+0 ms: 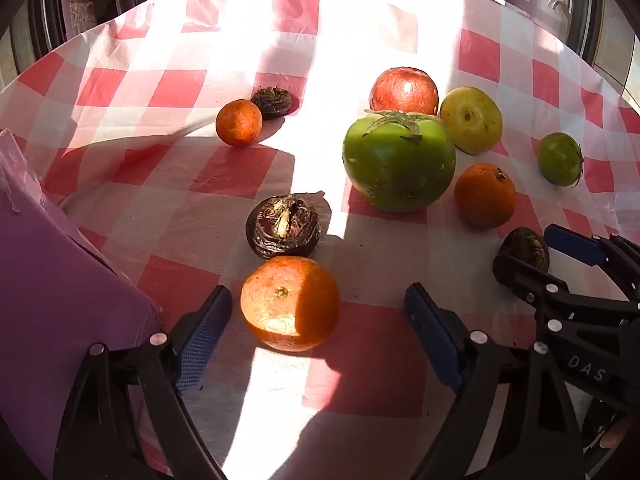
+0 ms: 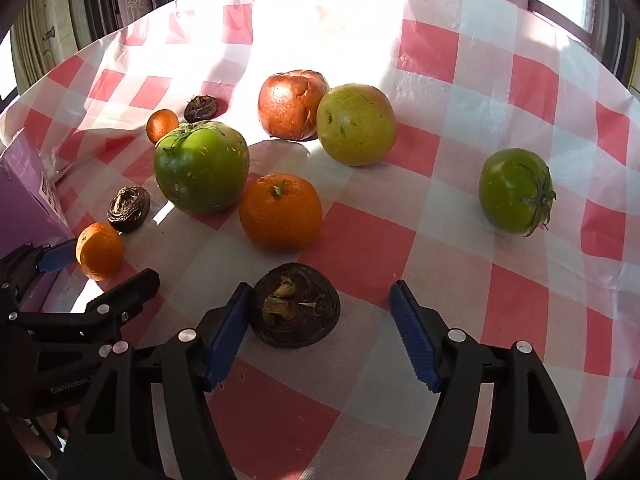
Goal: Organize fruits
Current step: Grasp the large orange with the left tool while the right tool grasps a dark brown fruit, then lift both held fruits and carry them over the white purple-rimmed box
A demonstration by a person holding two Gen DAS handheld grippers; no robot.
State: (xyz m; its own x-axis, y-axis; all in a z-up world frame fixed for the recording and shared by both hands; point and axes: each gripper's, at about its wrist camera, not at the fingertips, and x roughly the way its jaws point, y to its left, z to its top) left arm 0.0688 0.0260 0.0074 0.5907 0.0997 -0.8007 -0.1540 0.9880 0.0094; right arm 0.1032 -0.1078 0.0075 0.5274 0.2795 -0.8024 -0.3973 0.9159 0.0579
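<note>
Left wrist view: left gripper (image 1: 318, 322) stands wide apart around an orange (image 1: 290, 303), gaps both sides, nothing gripped. Right gripper (image 2: 316, 330) brackets a dark water chestnut (image 2: 295, 305), left pad (image 2: 226, 336) just beside it, right pad clear, on the checked tablecloth (image 2: 360, 248).

Each gripper is built of matte black plastic arms with long cut-out slots, joined at round silver rivets. The left gripper (image 1: 318, 332) carries blue pads (image 1: 200, 340) with a fine woven grid texture; the right gripper (image 2: 320, 332) has blue pads (image 2: 414, 340) ridged like small teeth. White lettering marks the black bodies ("DAS" on one, "GenRobot" partly legible on the other).
</note>
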